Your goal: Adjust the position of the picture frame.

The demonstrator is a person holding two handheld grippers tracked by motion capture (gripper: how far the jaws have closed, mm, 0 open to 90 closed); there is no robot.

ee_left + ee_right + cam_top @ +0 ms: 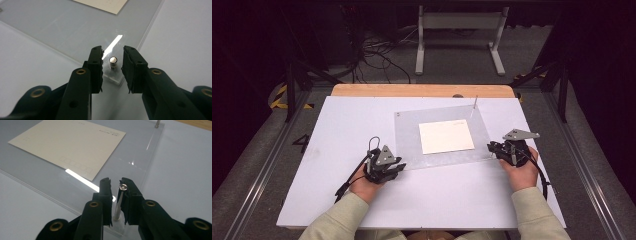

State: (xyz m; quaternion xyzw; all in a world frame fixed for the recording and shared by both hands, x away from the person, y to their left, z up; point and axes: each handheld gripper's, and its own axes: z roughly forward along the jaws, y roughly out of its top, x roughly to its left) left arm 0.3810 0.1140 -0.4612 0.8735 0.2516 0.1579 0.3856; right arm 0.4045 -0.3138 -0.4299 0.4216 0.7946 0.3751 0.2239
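Pin [119, 202] upright at acrylic sheet [408, 135] corner, right gripper [115, 185] jaws loose around it, left gripper [113, 53] jaws released.

High view above the near edge facing forward, tongs views close at opposite corners, sharing the clear plate [407, 130].

Overhead light brightens the white rectangular table top [332, 150]; its surroundings are dim. Glare streaks the clear acrylic sheet [62, 30] beyond soft, unfocused black jaws.
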